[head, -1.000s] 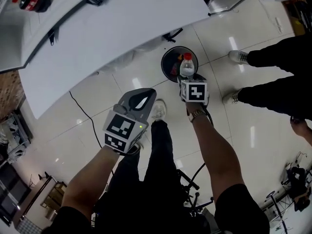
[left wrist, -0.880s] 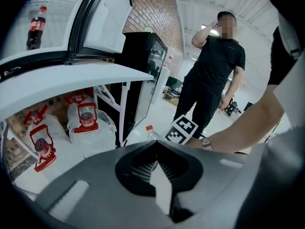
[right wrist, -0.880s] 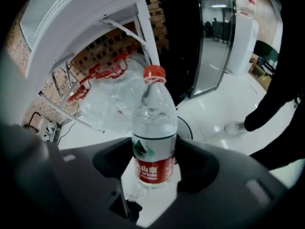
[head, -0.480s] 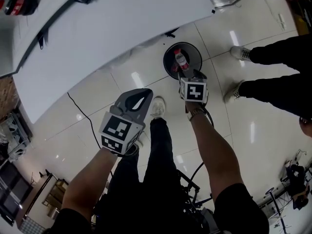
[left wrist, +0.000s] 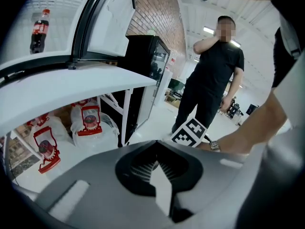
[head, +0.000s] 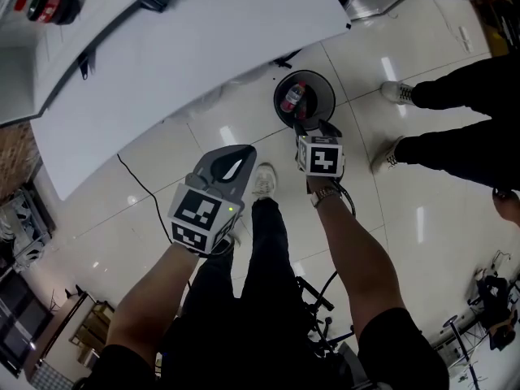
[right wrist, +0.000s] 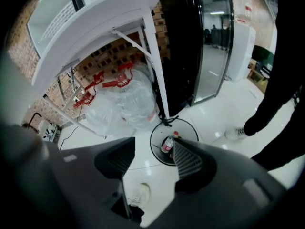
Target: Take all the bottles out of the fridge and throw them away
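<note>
A clear bottle with a red cap (head: 292,97) lies inside the black round bin (head: 328,96) on the floor. My right gripper (head: 312,130) hangs just above the bin's near rim, its jaws apart and closing with nothing between them. In the right gripper view the same bottle (right wrist: 167,143) shows in the bin (right wrist: 153,136) beyond my right gripper (right wrist: 150,159). My left gripper (head: 236,159) is shut and empty, held to the left of the bin. A cola bottle (head: 49,6) stands on a fridge shelf at top left; the left gripper view shows this cola bottle (left wrist: 38,30) too.
The fridge's white door (head: 203,47) spreads across the upper left. Clear plastic bags (right wrist: 128,99) lie under it next to the bin. Another person in black (head: 455,153) stands at the right, with white shoes near the bin. A cable (head: 138,181) runs along the floor.
The clear bottle was in my right gripper above the bin, then fell and now lies inside it. My right gripper has drawn back slightly toward me.
</note>
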